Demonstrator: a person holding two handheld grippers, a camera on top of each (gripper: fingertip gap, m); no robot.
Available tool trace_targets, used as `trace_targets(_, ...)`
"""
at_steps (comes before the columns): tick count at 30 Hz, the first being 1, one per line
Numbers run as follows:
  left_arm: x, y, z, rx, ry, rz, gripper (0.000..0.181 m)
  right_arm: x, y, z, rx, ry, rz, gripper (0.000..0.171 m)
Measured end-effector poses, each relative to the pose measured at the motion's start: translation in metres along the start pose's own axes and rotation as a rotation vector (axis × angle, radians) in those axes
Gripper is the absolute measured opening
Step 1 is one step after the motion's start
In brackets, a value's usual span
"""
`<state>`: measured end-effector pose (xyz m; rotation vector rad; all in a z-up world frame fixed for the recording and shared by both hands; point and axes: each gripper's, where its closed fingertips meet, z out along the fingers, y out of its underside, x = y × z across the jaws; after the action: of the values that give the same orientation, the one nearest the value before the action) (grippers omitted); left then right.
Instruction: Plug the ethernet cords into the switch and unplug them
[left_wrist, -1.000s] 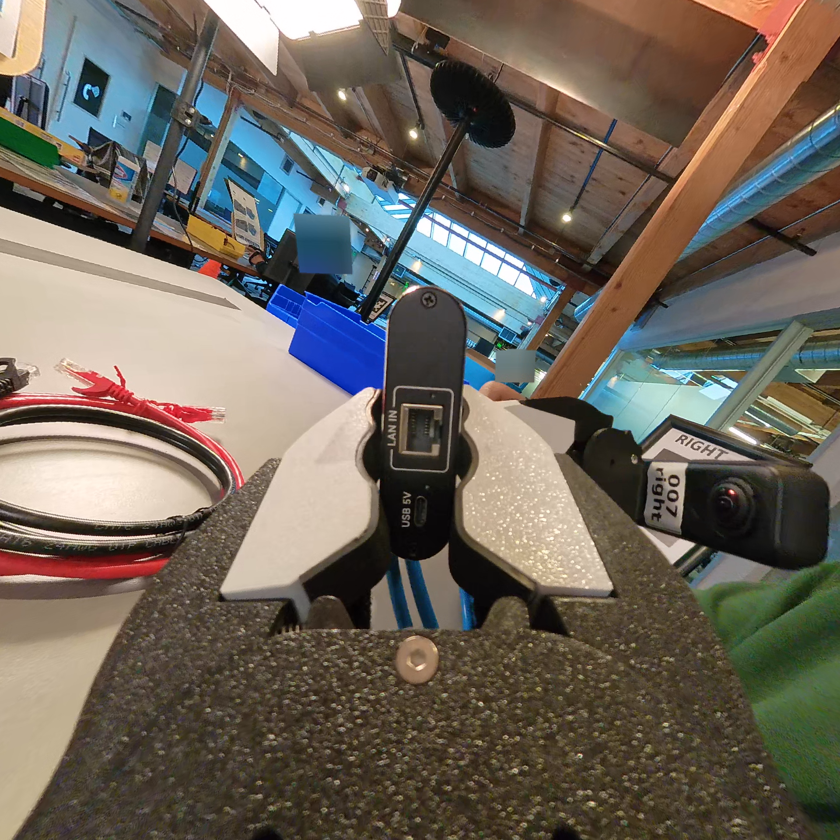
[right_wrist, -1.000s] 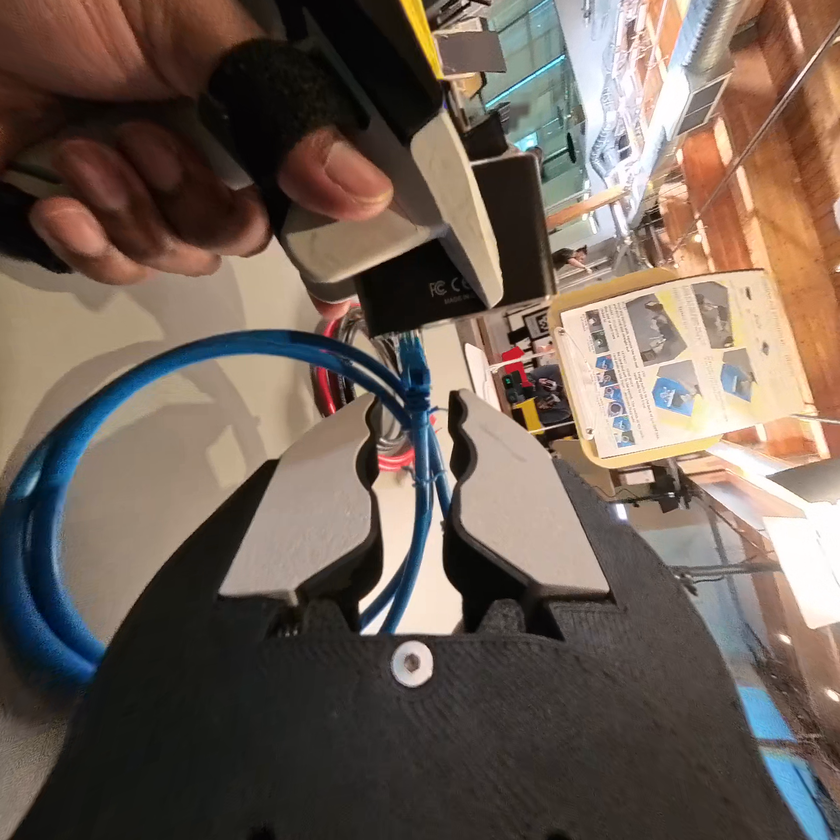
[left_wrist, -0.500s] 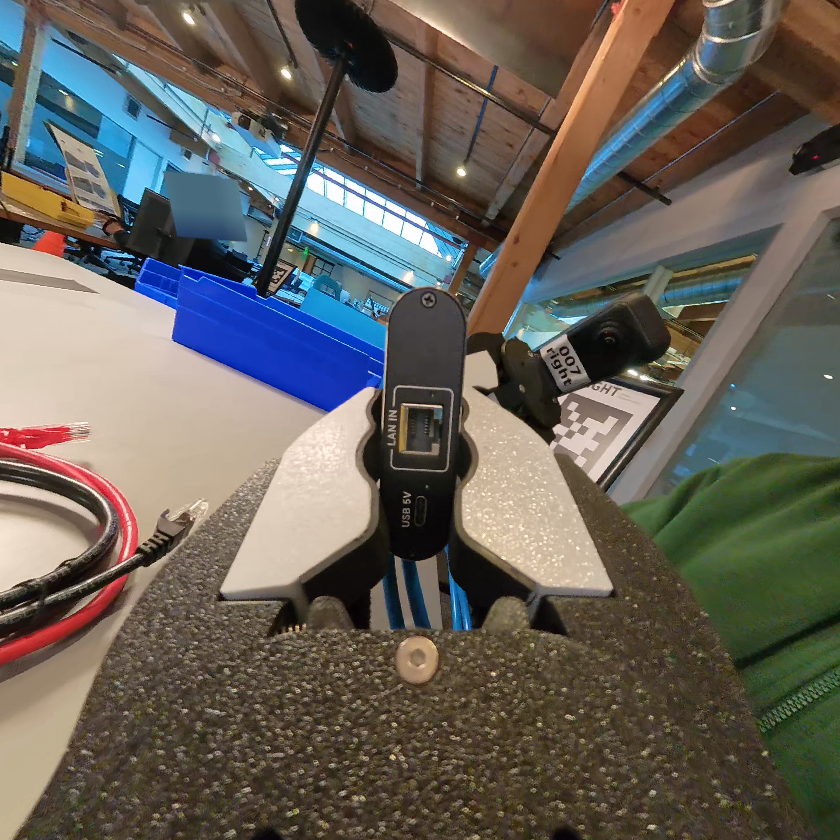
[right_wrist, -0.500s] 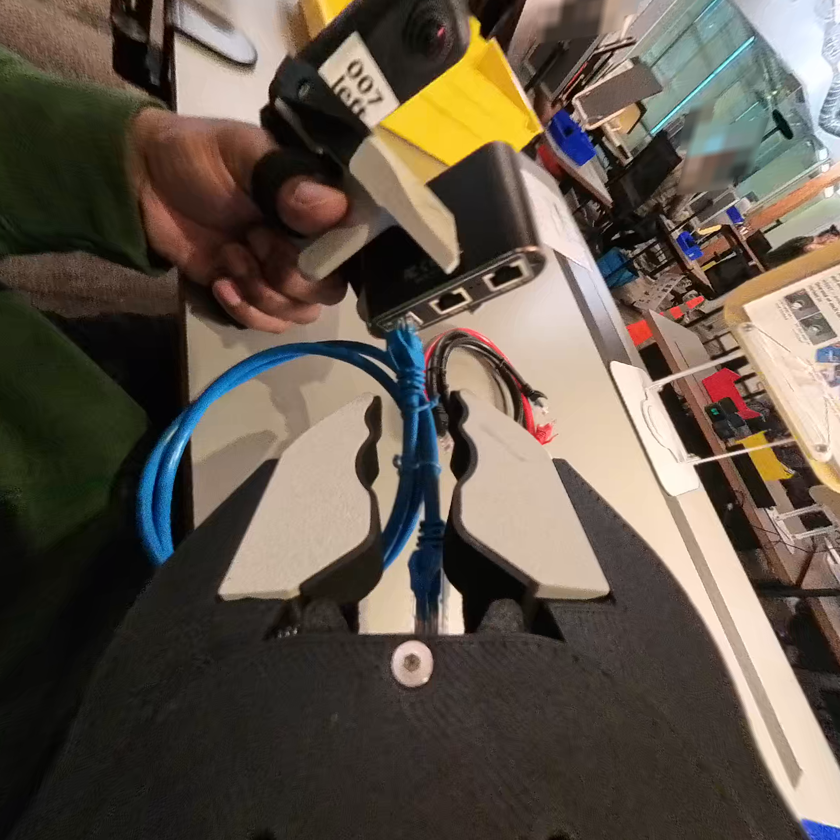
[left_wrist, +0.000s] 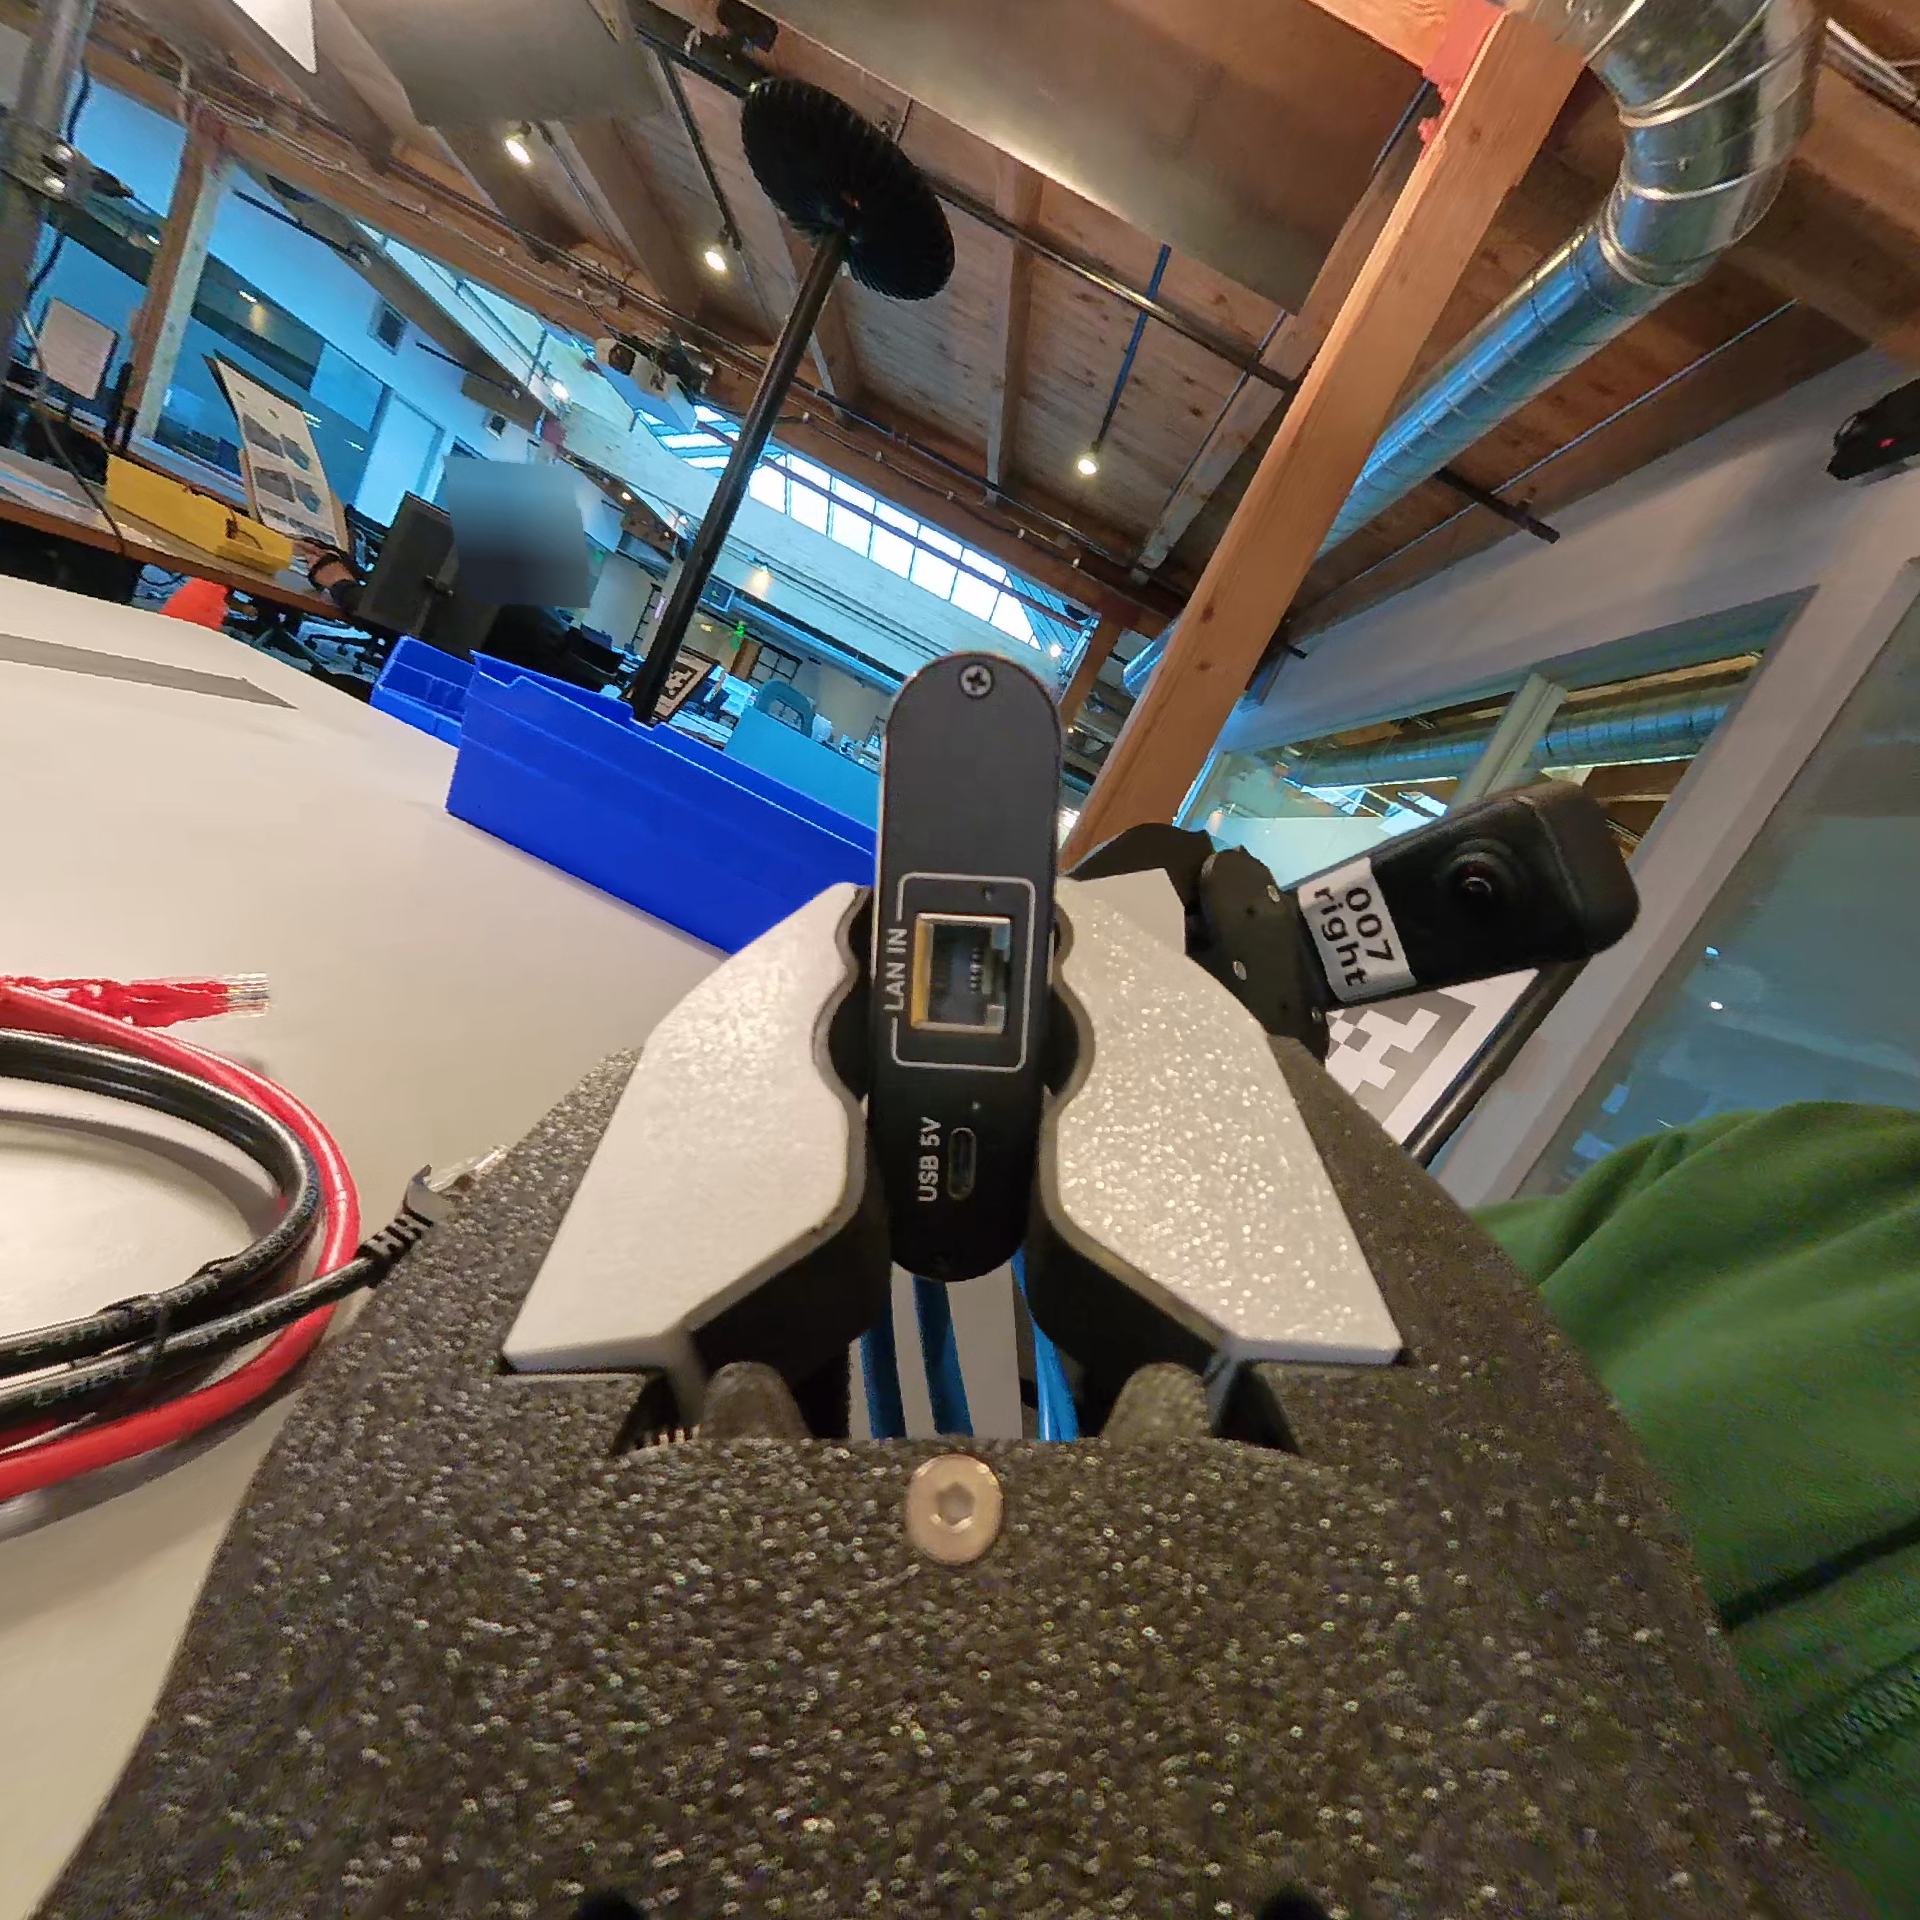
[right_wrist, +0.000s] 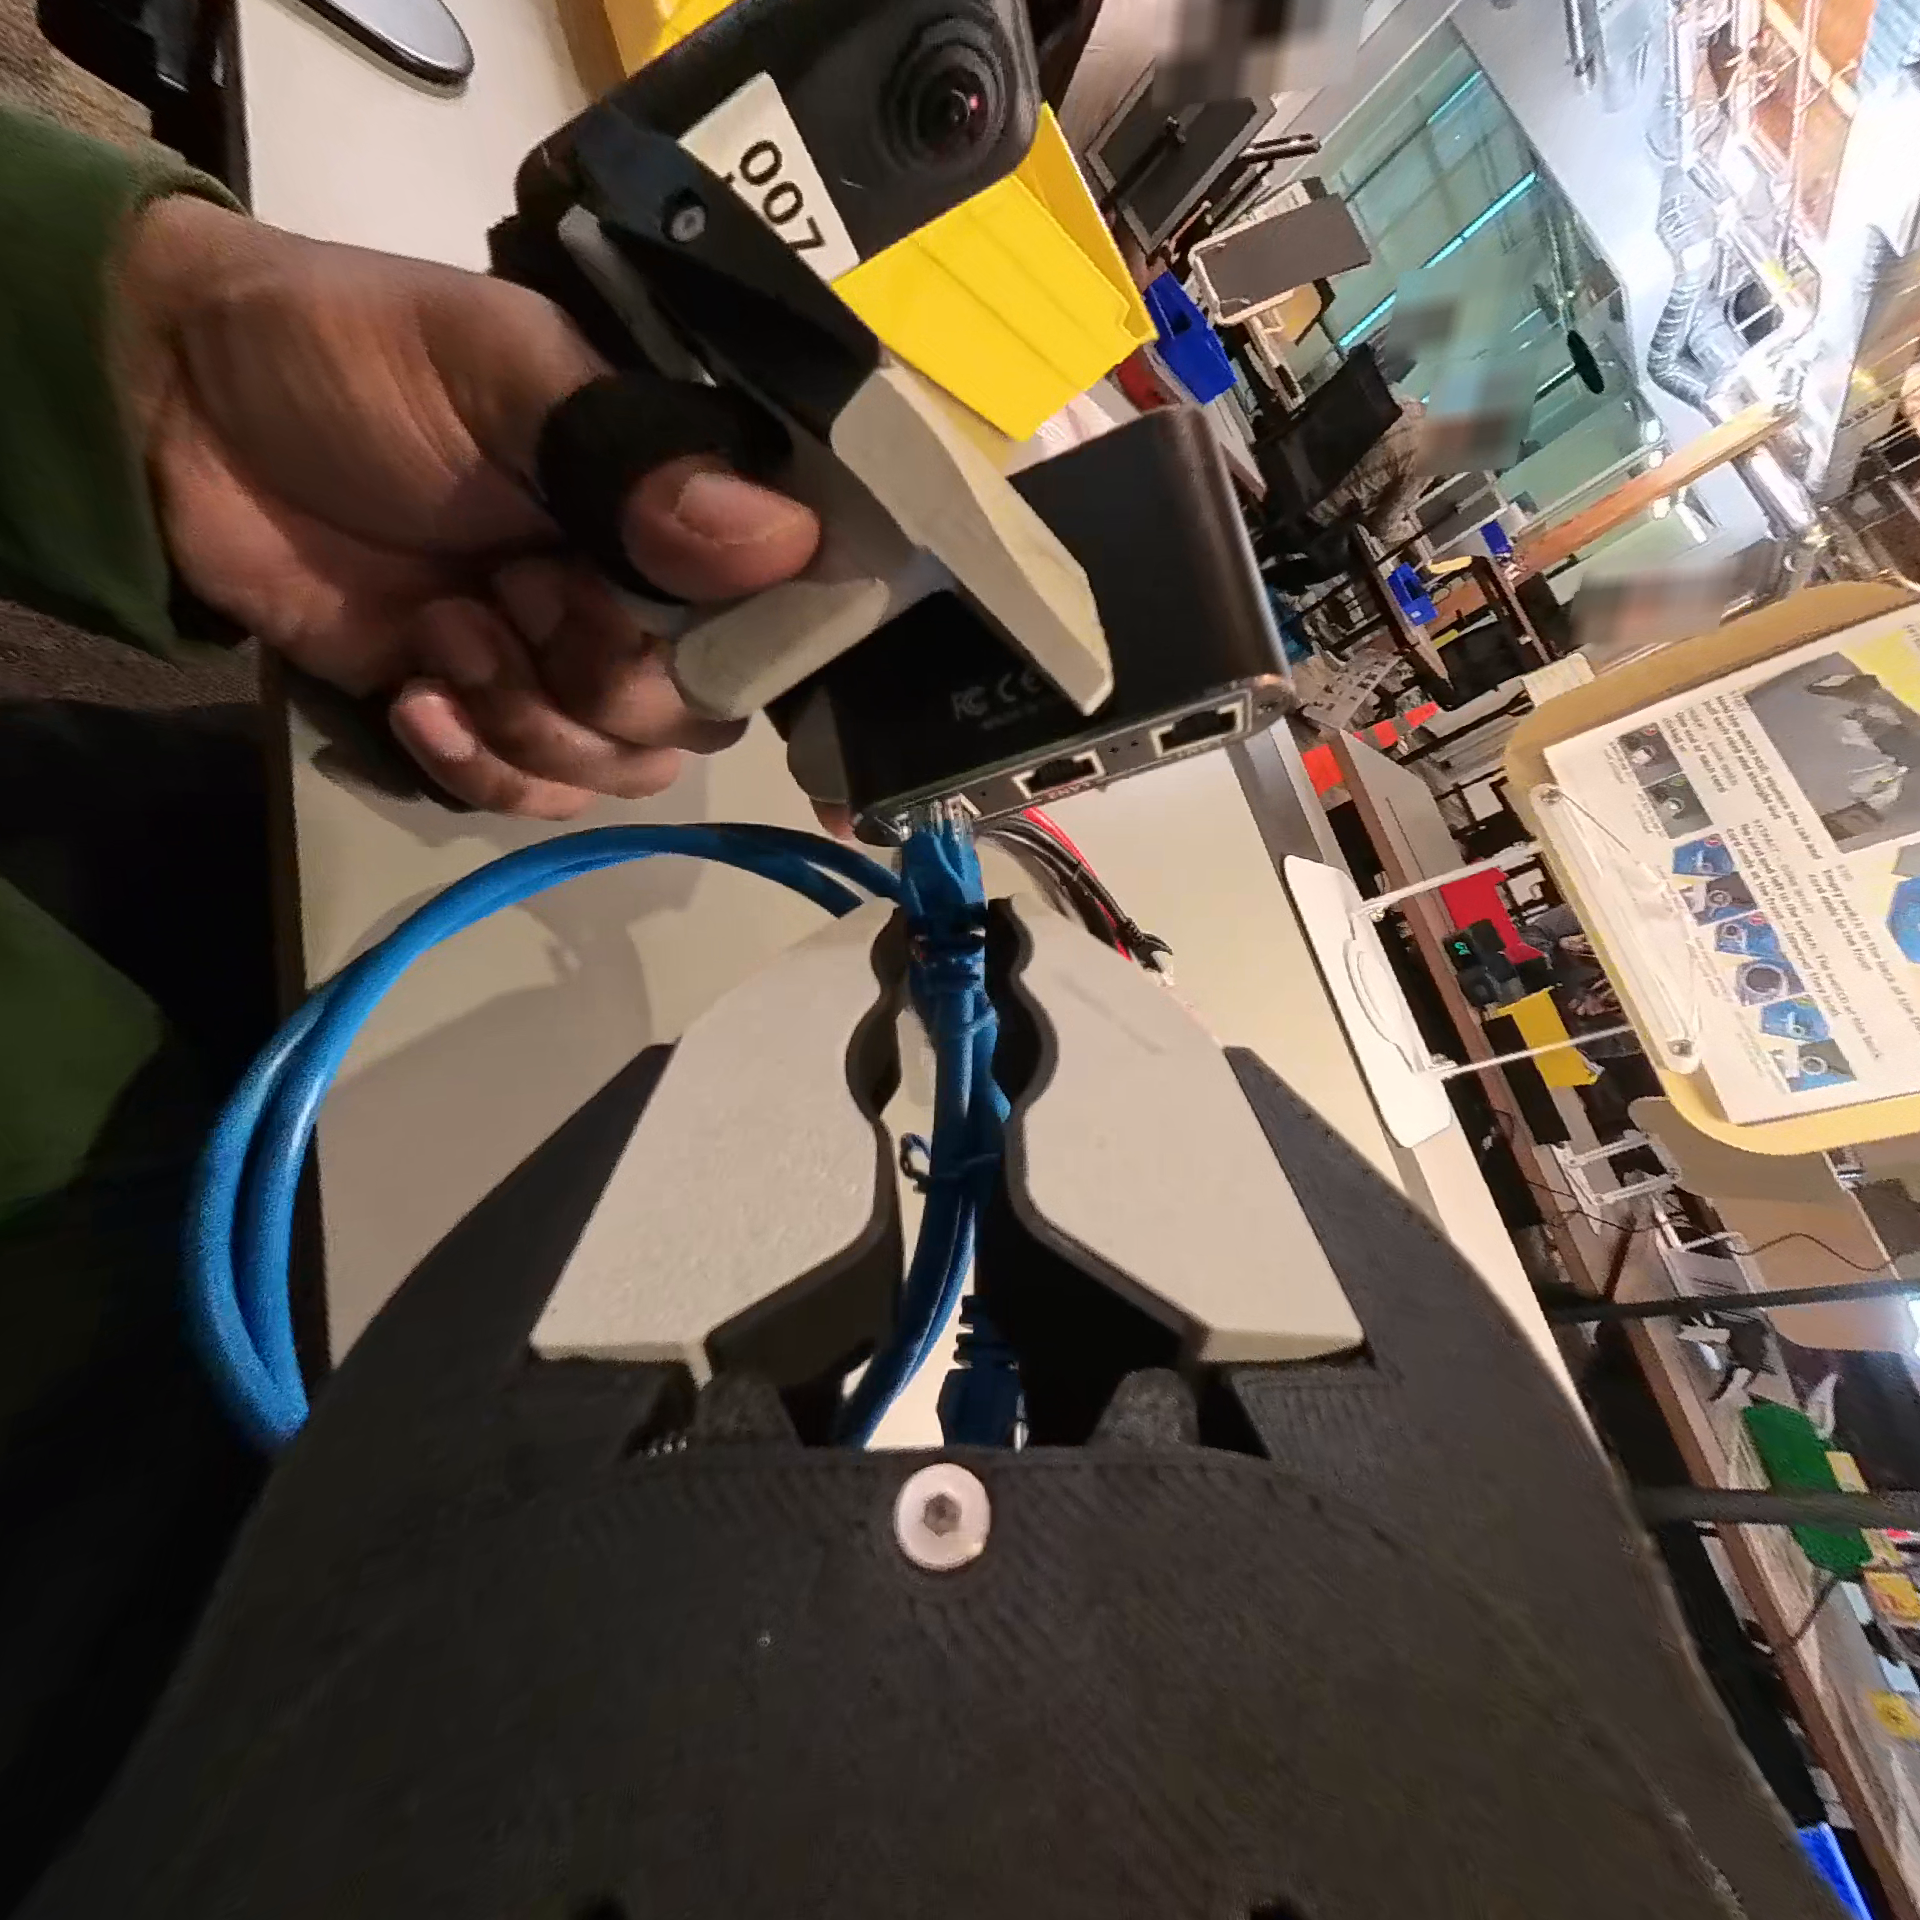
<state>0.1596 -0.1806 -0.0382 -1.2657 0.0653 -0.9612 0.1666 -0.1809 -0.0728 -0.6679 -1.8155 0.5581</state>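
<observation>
Switch: we clamp the switch (left_wrist: 966, 935), small, rigid and light, in the left hand-held gripper (left_wrist: 961, 1049), raised off the bench (left_wrist: 260, 852).
Blue cord: the right hand-held gripper (right_wrist: 948, 997) pinches the blue cord (right_wrist: 951, 997), springy, behind its plug at an end port; the clip seems fragile to us.
Spare cords: red and black cords (left_wrist: 208, 1195) lie on the bench.

Switch (left_wrist: 966, 966): black casing with white markings, held between pale grey speckled fingers (left_wrist: 727, 1122) on a black, grainy gripper body. Cords at nine o'clock: one red cord (left_wrist: 312, 1236), one black cord (left_wrist: 156, 1330), on a light grey table (left_wrist: 312, 831). Bin (left_wrist: 644, 790) at eleven o'clock: bright blue. Sleeve (left_wrist: 1714, 1351) at four o'clock: green. In the right wrist view, blue ethernet cord (right_wrist: 249, 1195); yellow bin (right_wrist: 987, 301) at twelve o'clock.
</observation>
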Motion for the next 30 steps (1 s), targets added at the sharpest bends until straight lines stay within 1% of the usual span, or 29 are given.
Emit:
trace_targets(1, -0.001, -0.001, 0.000, 0.004, -0.005, 0.001, 0.028, 0.000, 0.000, 0.001, 0.001, 0.006, -0.004, 0.013)
trace_targets(4, -0.002, 0.000, 0.001, -0.001, -0.027, 0.011, 0.028, -0.002, -0.002, 0.003, 0.027, 0.000, 0.001, 0.013)
trace_targets(9, -0.008, -0.001, 0.001, 0.012, -0.078, 0.031, 0.028, -0.004, 0.004, 0.009, 0.018, 0.004, -0.011, 0.013)
trace_targets(12, -0.005, -0.005, -0.001, 0.034, -0.063, 0.044, 0.028, -0.002, 0.001, 0.008, 0.067, -0.026, 0.034, 0.017)
trace_targets(15, -0.014, -0.017, -0.015, 0.081, -0.081, 0.002, 0.028, 0.013, 0.002, -0.004, 0.121, 0.009, 0.096, 0.025)
trace_targets(19, -0.026, -0.034, -0.044, 0.085, -0.124, -0.007, 0.028, 0.044, 0.018, -0.022, 0.162, 0.052, 0.251, 0.027)
trace_targets(21, -0.033, -0.040, -0.056, 0.089, -0.167, -0.002, 0.028, 0.055, 0.034, -0.020, 0.139, 0.065, 0.358, 0.026)
trace_targets(24, -0.035, -0.046, -0.063, 0.125, -0.172, -0.013, 0.028, 0.058, 0.062, -0.003, 0.044, 0.076, 0.479, 0.025)
trace_targets(26, -0.038, -0.048, -0.065, 0.143, -0.187, -0.010, 0.028, 0.049, 0.075, 0.012, -0.028, 0.062, 0.481, 0.026)
trace_targets(30, -0.039, -0.056, -0.072, 0.206, -0.187, -0.003, 0.028, 0.027, 0.083, 0.036, -0.111, 0.000, 0.423, 0.028)
